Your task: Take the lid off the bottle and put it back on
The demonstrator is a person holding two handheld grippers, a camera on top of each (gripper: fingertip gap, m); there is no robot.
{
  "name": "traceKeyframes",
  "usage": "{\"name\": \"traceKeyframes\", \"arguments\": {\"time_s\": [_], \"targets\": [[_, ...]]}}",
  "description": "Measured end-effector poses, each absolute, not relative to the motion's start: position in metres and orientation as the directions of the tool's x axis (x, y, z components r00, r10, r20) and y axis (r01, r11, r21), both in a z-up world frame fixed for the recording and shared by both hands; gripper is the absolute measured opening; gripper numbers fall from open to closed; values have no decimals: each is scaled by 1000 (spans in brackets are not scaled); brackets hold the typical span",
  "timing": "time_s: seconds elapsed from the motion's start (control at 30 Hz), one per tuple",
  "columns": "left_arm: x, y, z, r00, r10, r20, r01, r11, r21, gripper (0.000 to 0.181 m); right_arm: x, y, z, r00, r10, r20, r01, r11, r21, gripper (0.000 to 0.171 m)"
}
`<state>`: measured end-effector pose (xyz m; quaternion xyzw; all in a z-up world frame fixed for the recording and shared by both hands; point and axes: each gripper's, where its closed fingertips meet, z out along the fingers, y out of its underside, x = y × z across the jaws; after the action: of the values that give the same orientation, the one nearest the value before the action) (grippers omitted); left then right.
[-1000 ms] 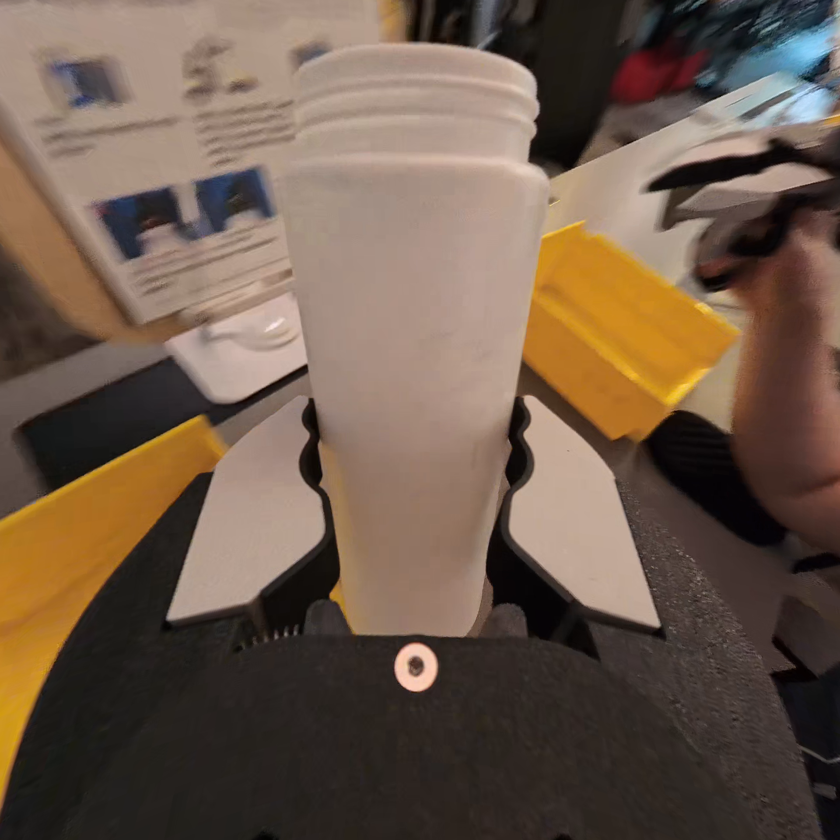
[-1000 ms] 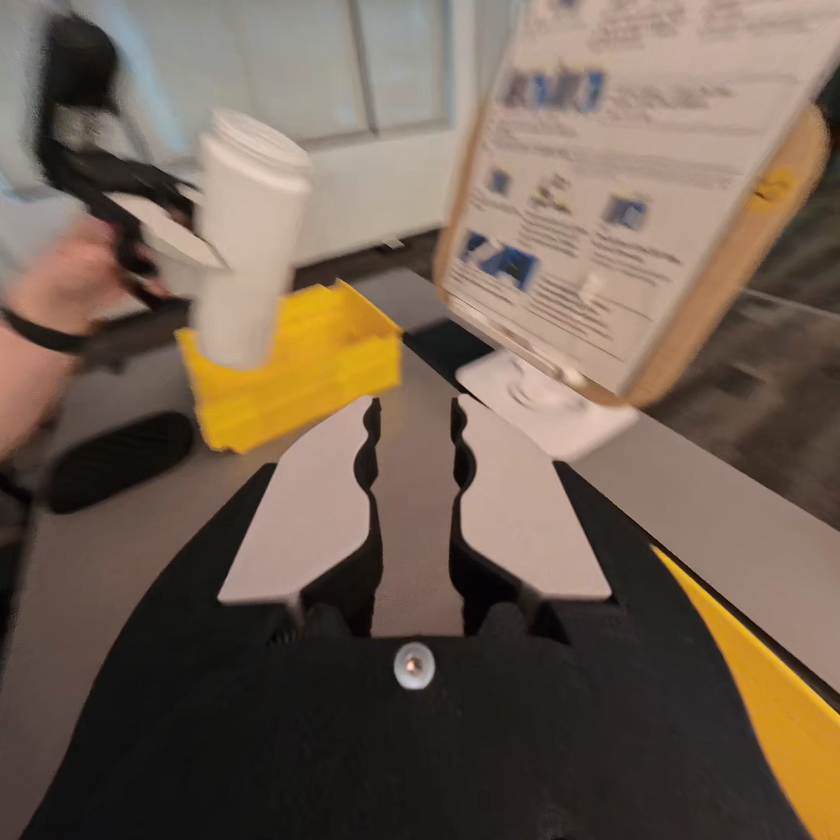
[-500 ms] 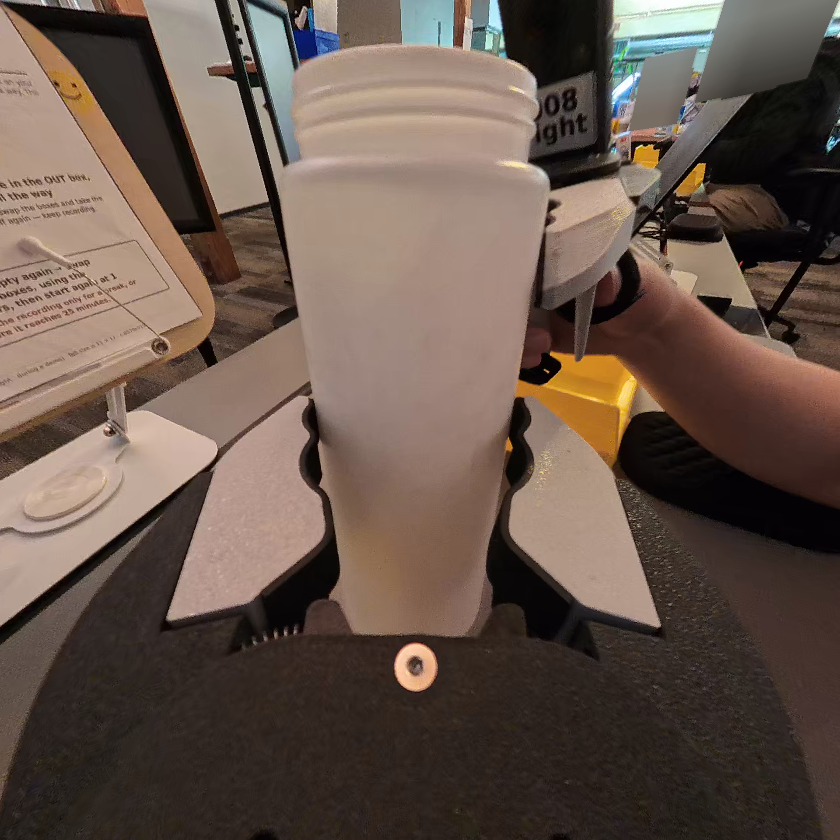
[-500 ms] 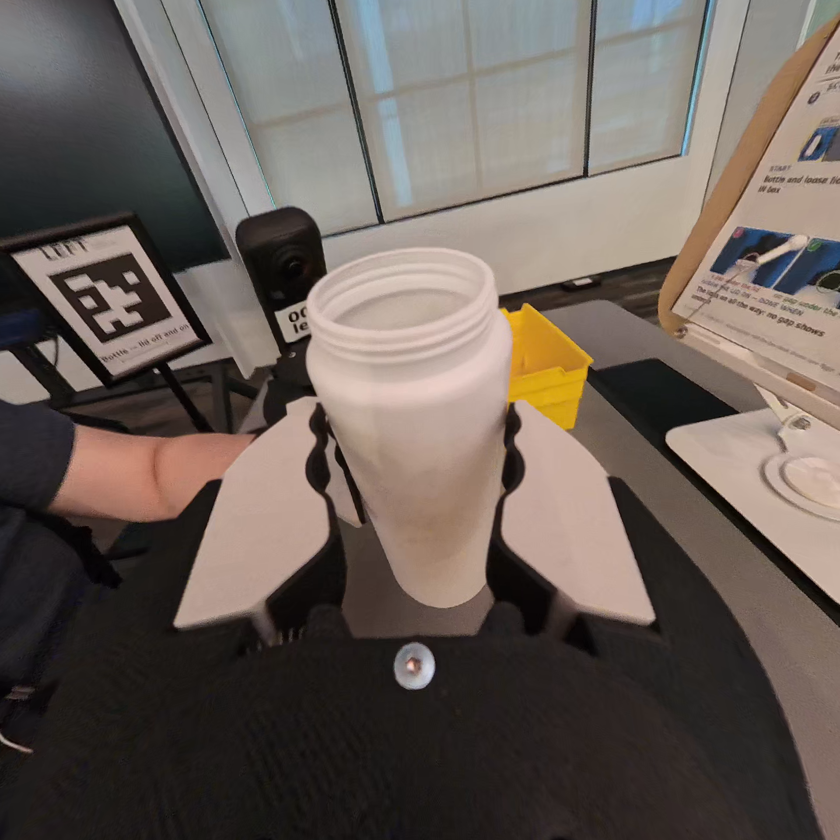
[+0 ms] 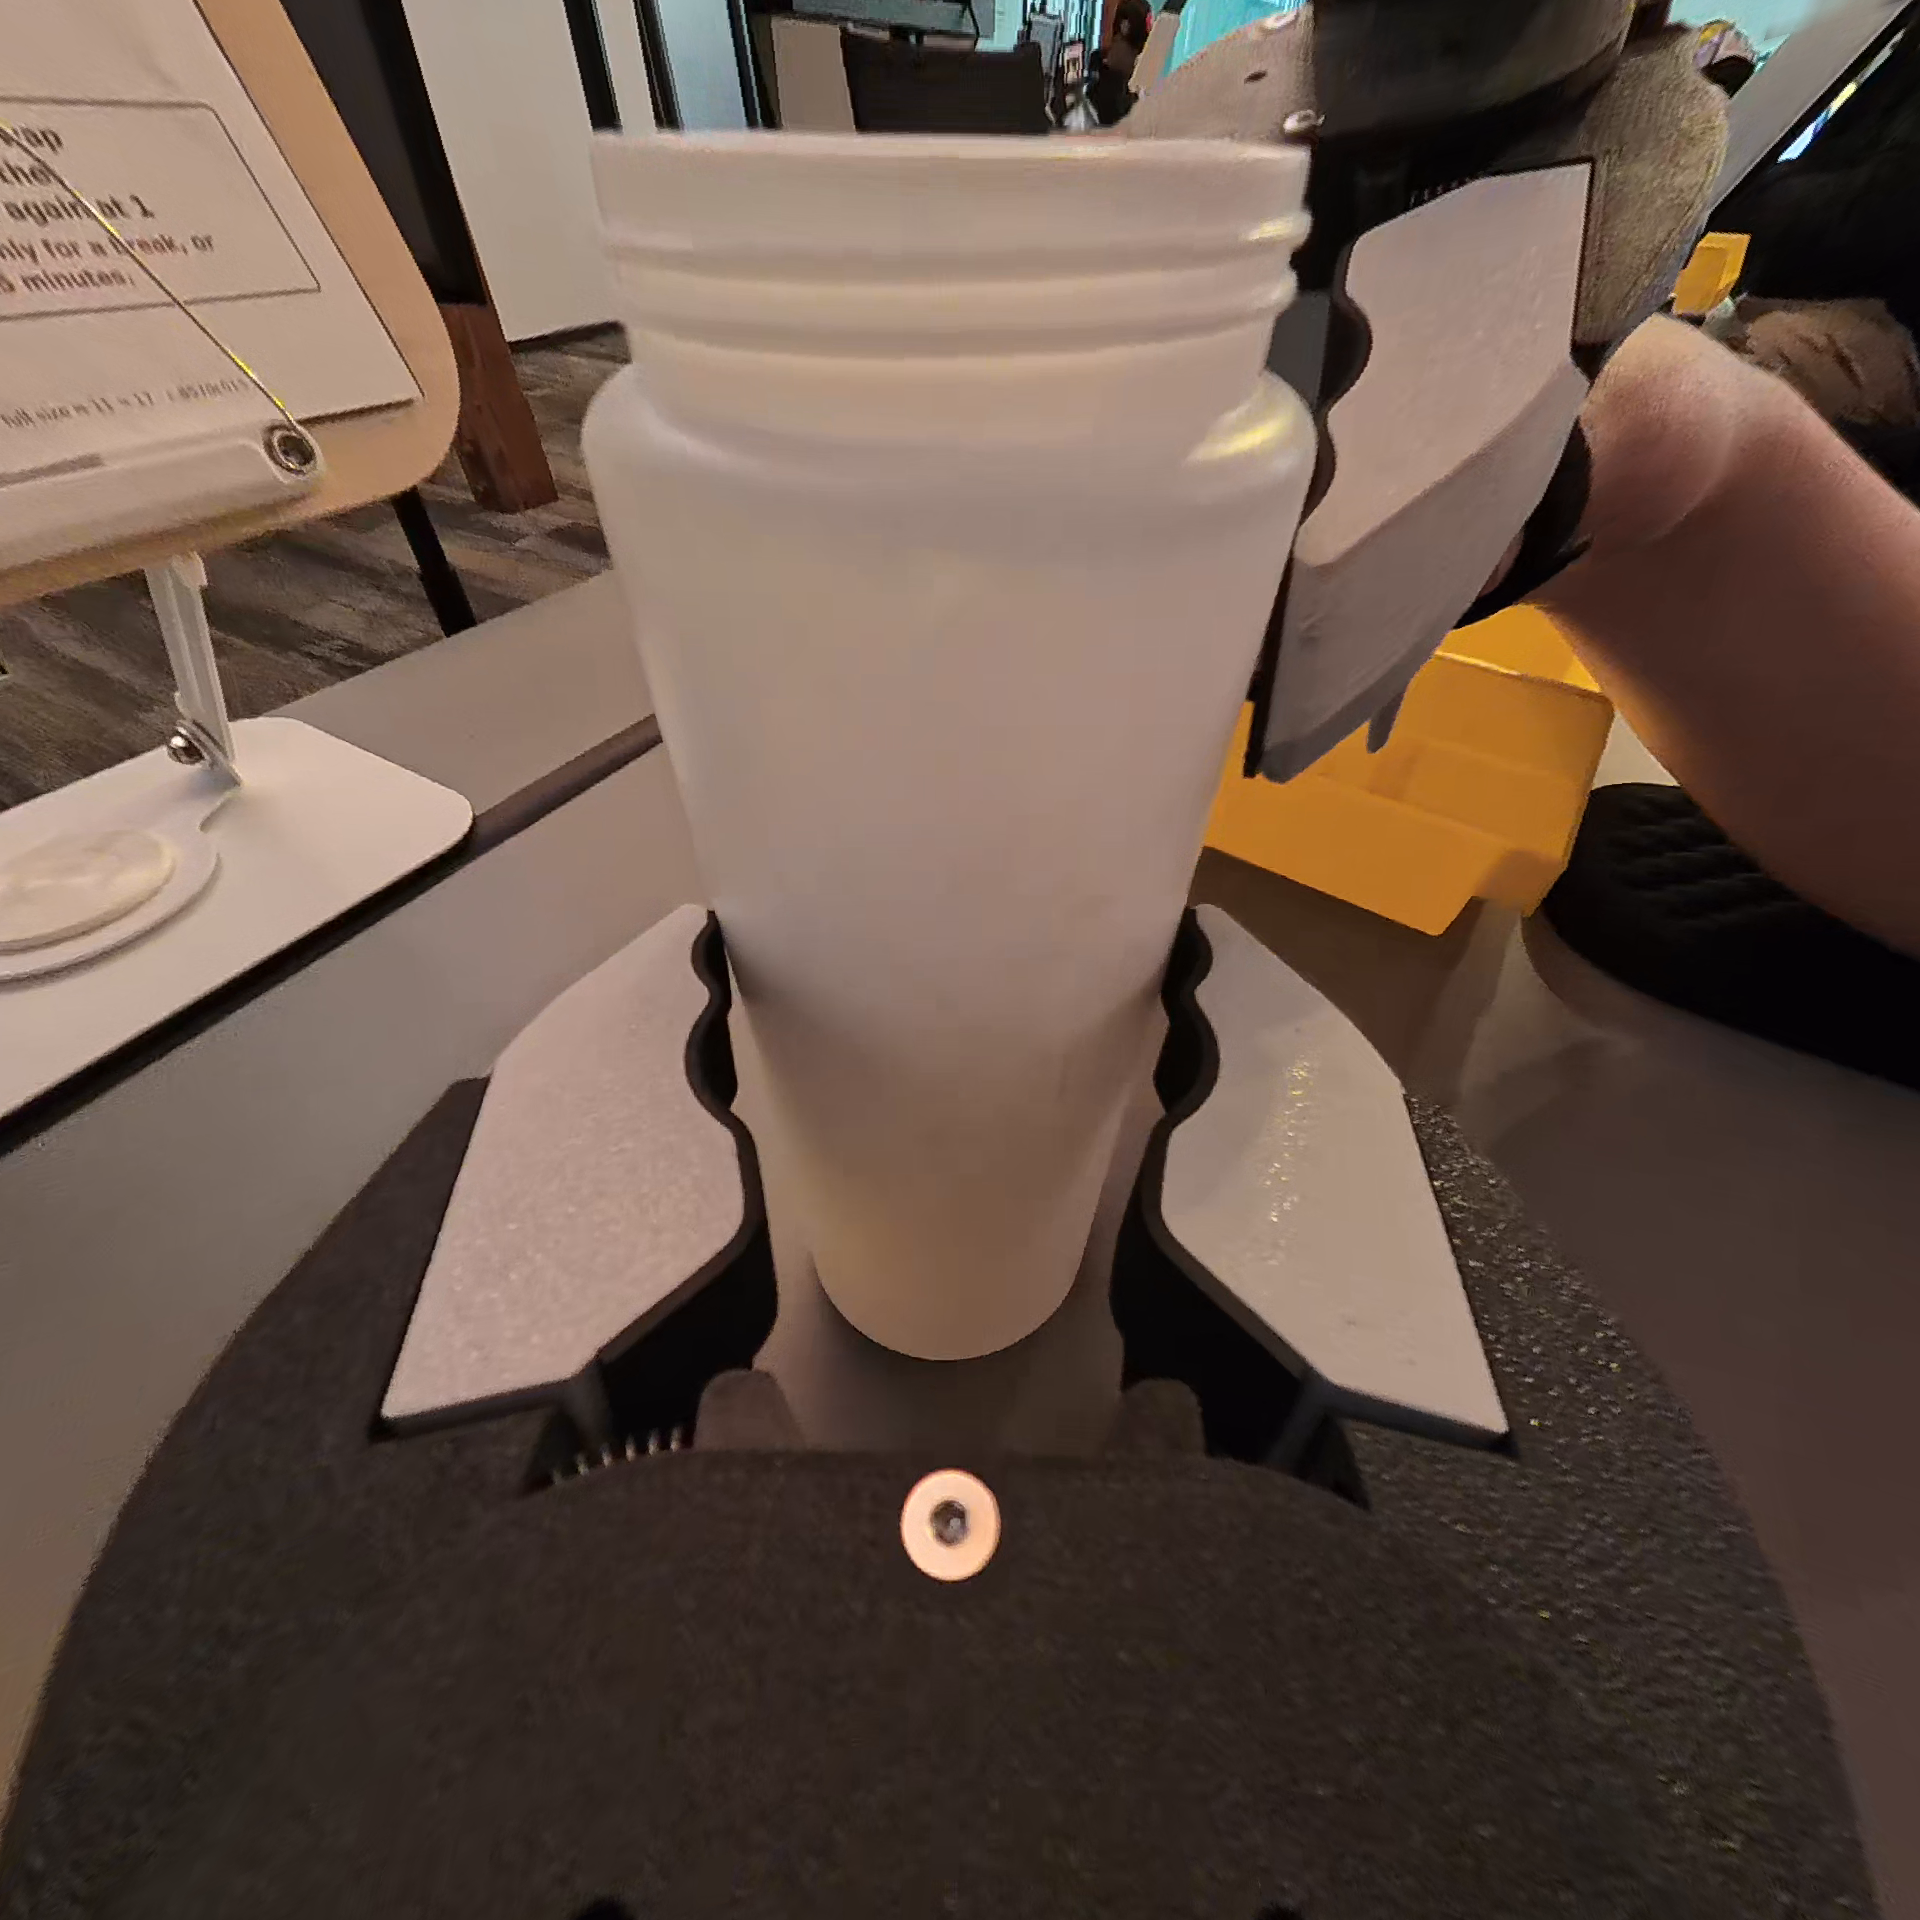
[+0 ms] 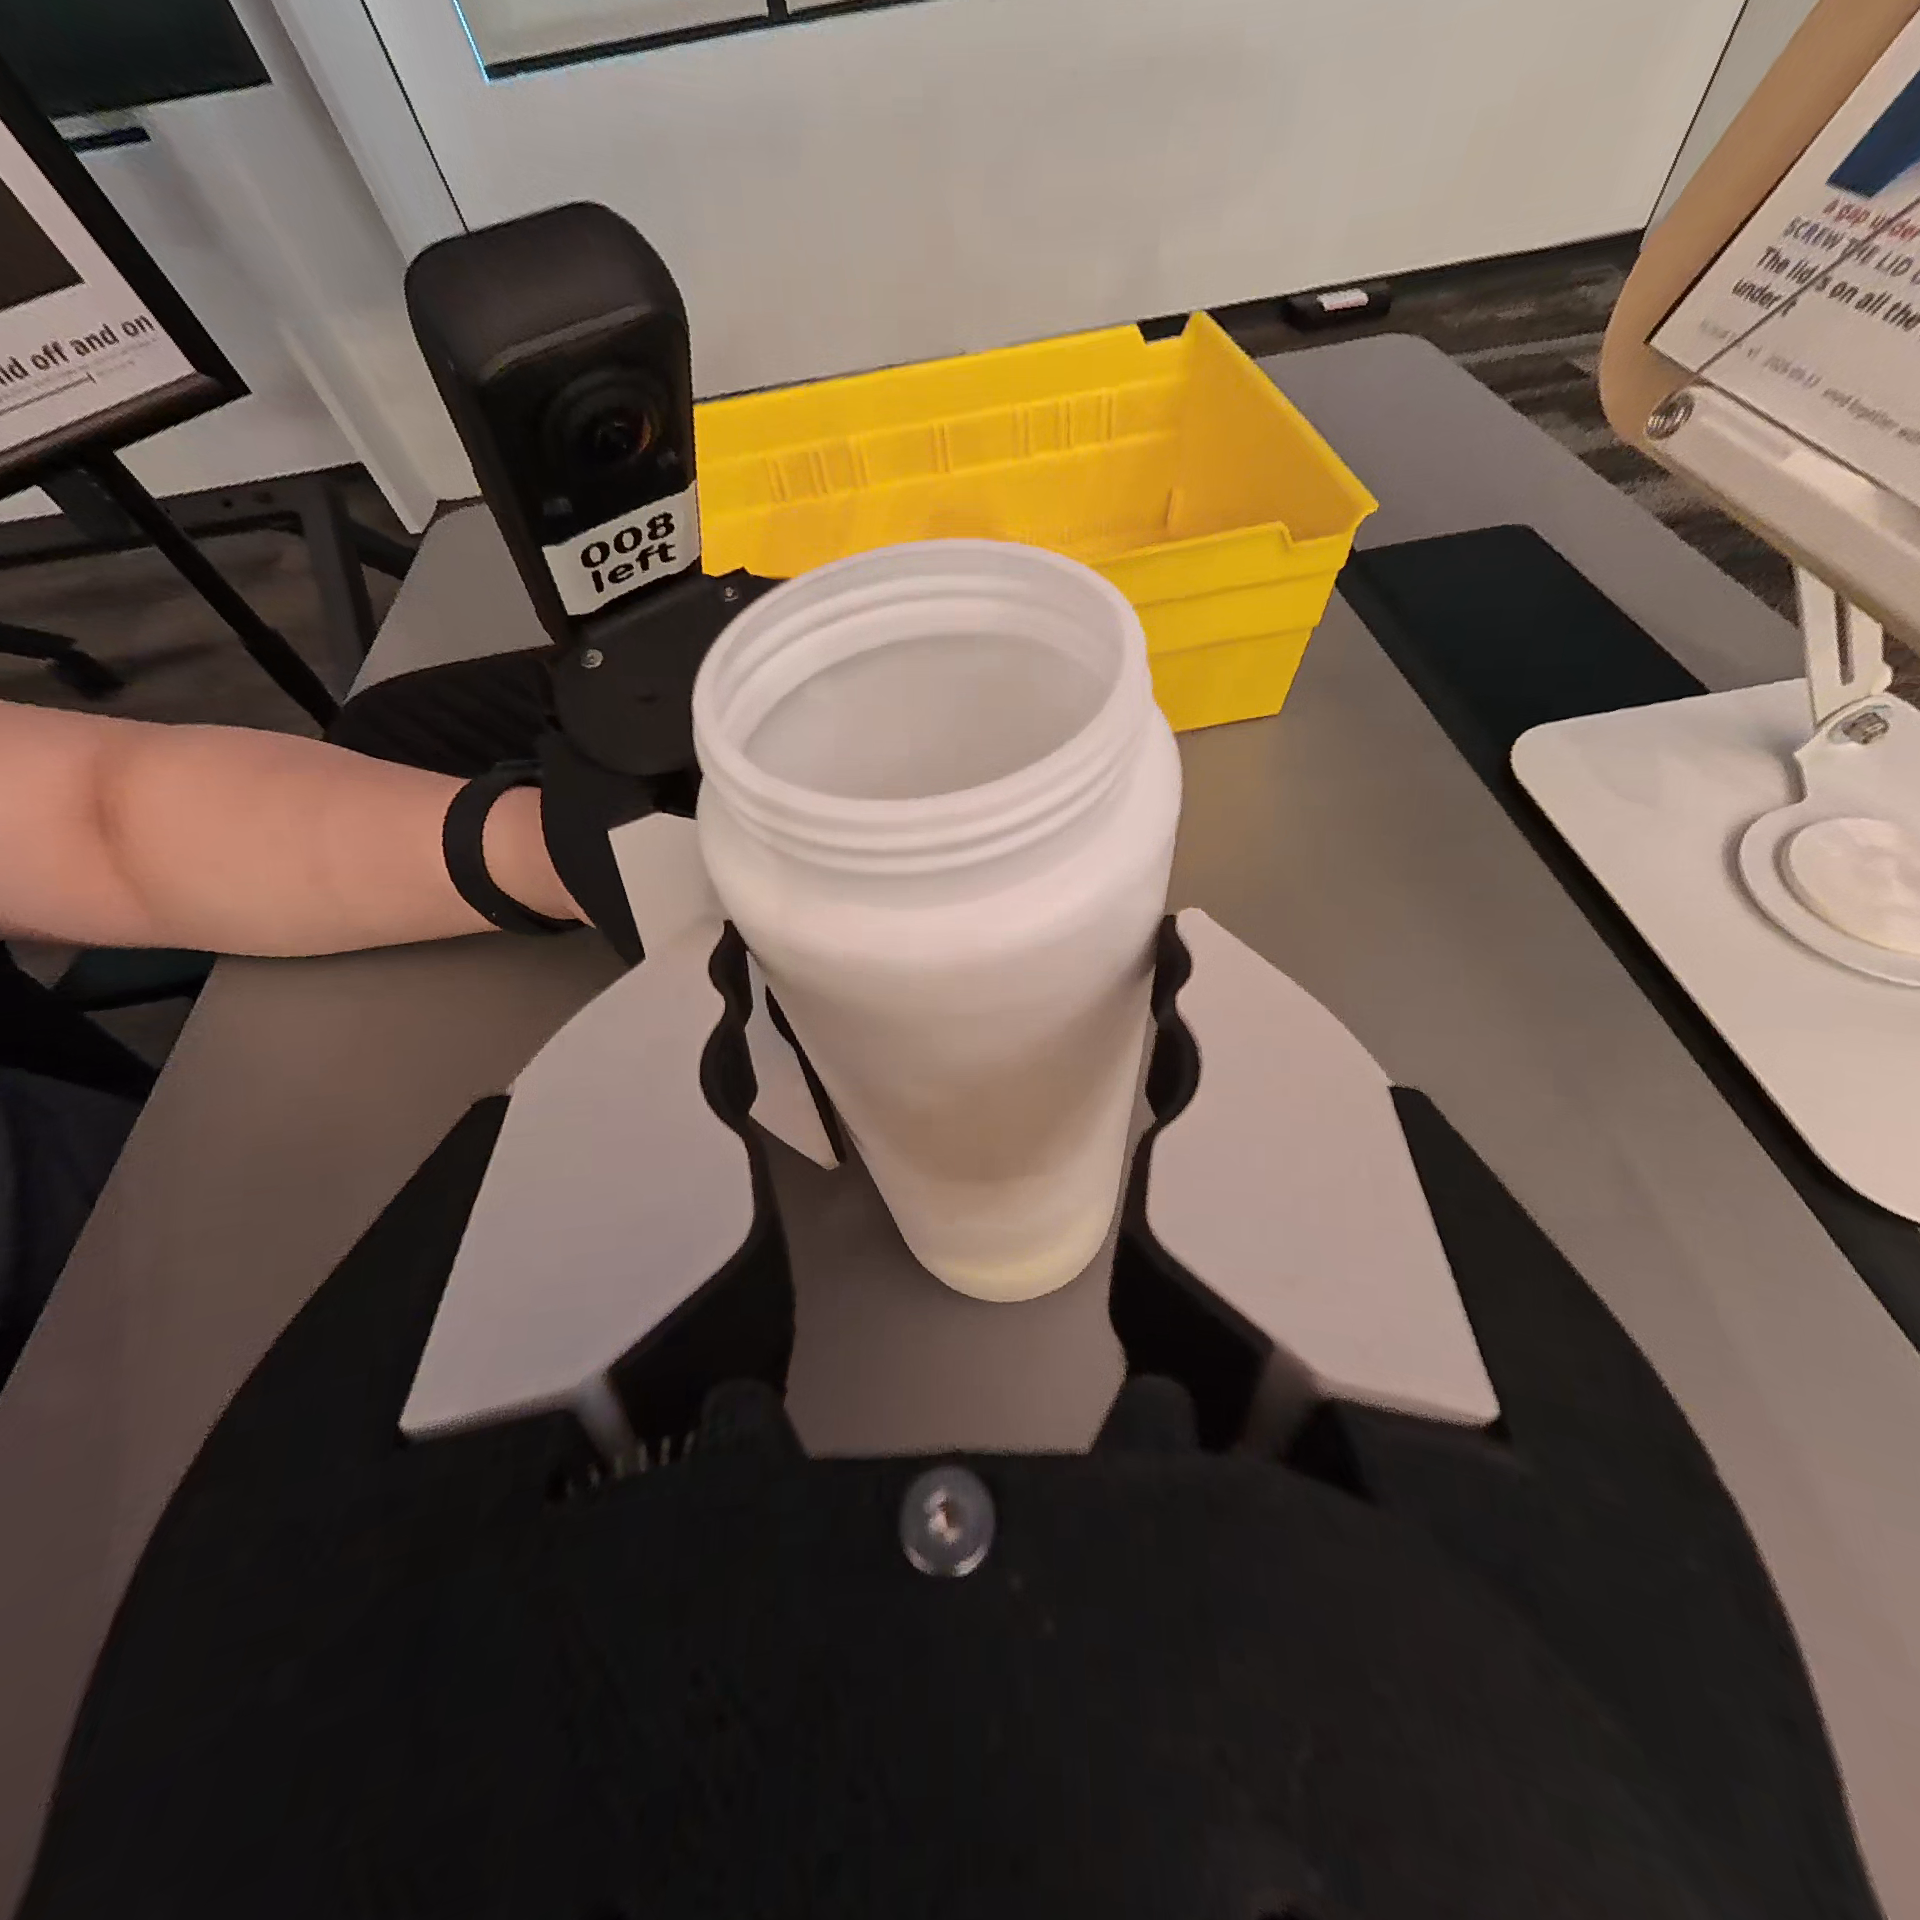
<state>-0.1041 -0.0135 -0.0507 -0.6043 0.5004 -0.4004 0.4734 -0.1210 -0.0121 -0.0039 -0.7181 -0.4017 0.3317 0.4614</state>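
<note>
As it stood lidless, white plastic bottle (image 5: 935, 675): seemingly light, stiff, slick; hold mid-body.
Left gripper (image 5: 945, 935): clamped low.
Right gripper (image 6: 951, 935): straddled it; closure unclear.

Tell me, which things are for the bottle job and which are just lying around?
For the job: open white bottle, left gripper and right gripper, fingers either side of it.
Just lying about: yellow bin, instruction board, its white stand, black pad.
</note>
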Motion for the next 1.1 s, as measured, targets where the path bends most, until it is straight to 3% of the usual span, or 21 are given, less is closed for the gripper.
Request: {"name": "traceKeyframes", "arguments": {"time_s": [0.3, 0.5, 0.77, 0.87, 1.0, 1.1], "targets": [[-105, -12, -50, 192, -981, 24, -188, -61, -980, 80, -121, -10, -7, 455, 881, -132, 253, -270, -929, 76], [-115, -14, -33, 235, -972, 27, -165, -67, -984, 104, -124, -10, -10, 454, 875, -165, 243, -300, -922, 77], [-154, -28, 16, 299, -953, -52, -209, -13, -978, 108, -113, -16, 24, 472, 873, -122, 197, -239, -951, 84], [-202, -9, 49, 472, -872, -131, -197, 41, -980, 103, -104, -25, 48, 482, 873, -76, 179, -183, -967, 85], [-294, 43, 76, 745, -607, -277, -234, 151, -960, 85, -90, -40, 88, 505, 863, -23, 119, -96, -988, 85], [-329, 79, 49, 751, -590, -295, -362, 6, -932, 97, -81, -54, 114, 515, 857, -7, 68, -49, -997, 85]]}}
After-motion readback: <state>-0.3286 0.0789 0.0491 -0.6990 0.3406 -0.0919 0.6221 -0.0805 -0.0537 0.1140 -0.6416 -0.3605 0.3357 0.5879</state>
